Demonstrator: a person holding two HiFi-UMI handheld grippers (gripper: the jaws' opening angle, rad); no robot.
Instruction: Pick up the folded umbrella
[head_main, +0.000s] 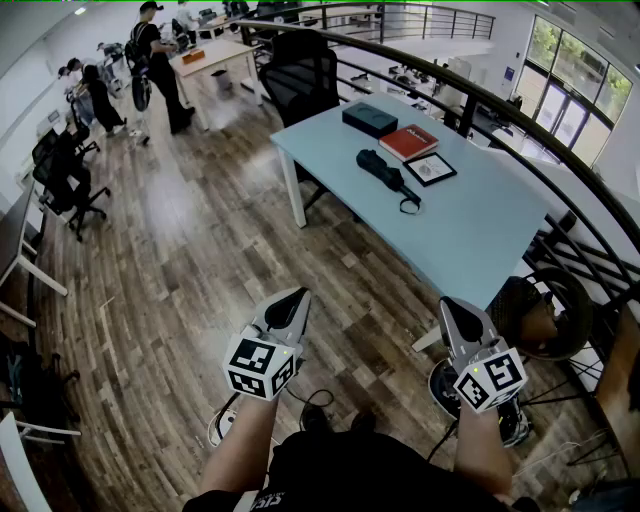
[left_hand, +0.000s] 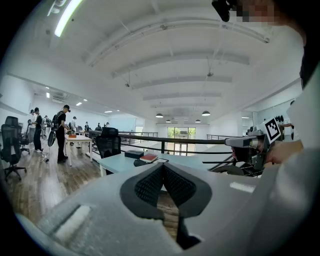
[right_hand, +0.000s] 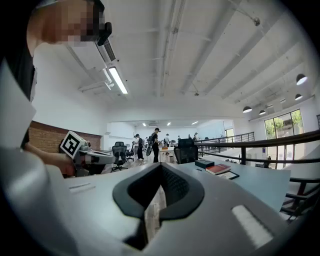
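Grippers, two. The left gripper and right gripper are held low over the wood floor, well short of the table. Each gripper view shows its own jaws pressed together at the tip with nothing between them. The left gripper view also catches the right gripper from the side, and the right gripper view catches the left gripper the same way.

Table, one, pale blue. It carries four items:
- Umbrella, one, black and folded. It lies flat near the middle of the table, strap toward the camera. Only the head view shows it plainly; in the right gripper view it cannot be made out.
- Tablet, one, just beside the umbrella.
- Book, one, red, also seen in the right gripper view.
- Box, one, dark, farthest back.

Chair, one, black, at the table's far end.

People, several, stand well beyond near a second desk.
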